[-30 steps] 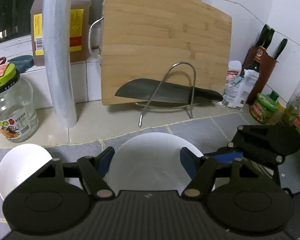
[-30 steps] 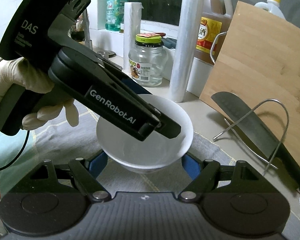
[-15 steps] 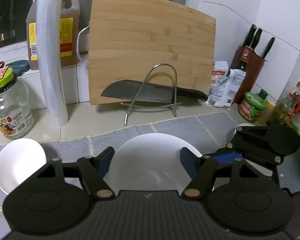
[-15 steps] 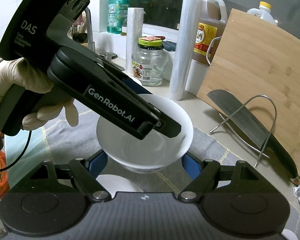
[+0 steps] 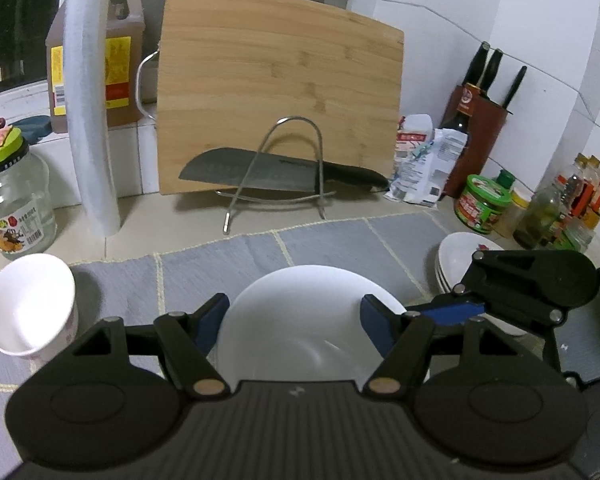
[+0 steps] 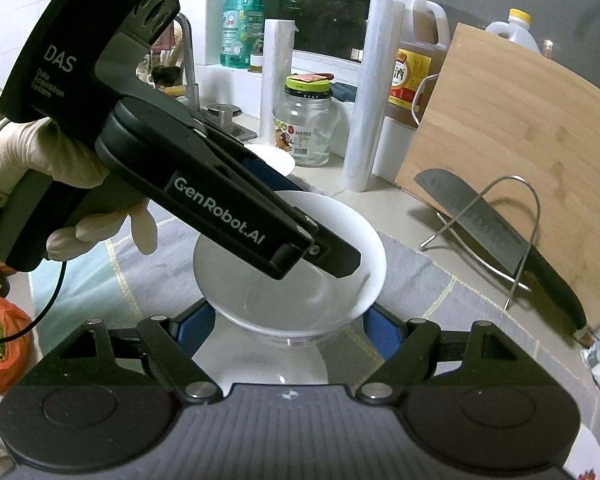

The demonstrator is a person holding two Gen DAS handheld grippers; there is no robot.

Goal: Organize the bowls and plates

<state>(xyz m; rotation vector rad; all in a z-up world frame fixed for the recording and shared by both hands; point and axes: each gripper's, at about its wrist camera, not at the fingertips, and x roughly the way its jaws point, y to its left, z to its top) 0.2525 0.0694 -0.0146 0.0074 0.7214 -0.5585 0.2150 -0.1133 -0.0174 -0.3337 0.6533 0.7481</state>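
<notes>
**Two grippers share one glazed bowl**

Right now the white glazed ceramic bowl (image 6: 288,256) sits between the blue-padded fingers of the right gripper (image 6: 288,320), whose jaws stand wide, reaching round the bowl's lower wall; whether the pads actually press on it cannot be told. Below it, close to the right gripper's body, lies what seems to be a white plate (image 6: 260,364).

The left gripper (image 5: 294,316) also has its jaws spread wide, with the same bowl between its fingers. From the right wrist camera one of its fingers lies across the inside of the bowl, and a firm grip is not clear. To its left stands a smaller white bowl (image 5: 26,304) on the grey woven mat (image 5: 320,244); to its right, behind the other gripper, rests a stack of white plates (image 5: 454,256).

The bowl is likely stiff, fairly heavy, slick and chip-prone. Holding it low on the outer wall or across the rim looks safest, with steady pressure and gentle setting down onto other crockery.
</notes>
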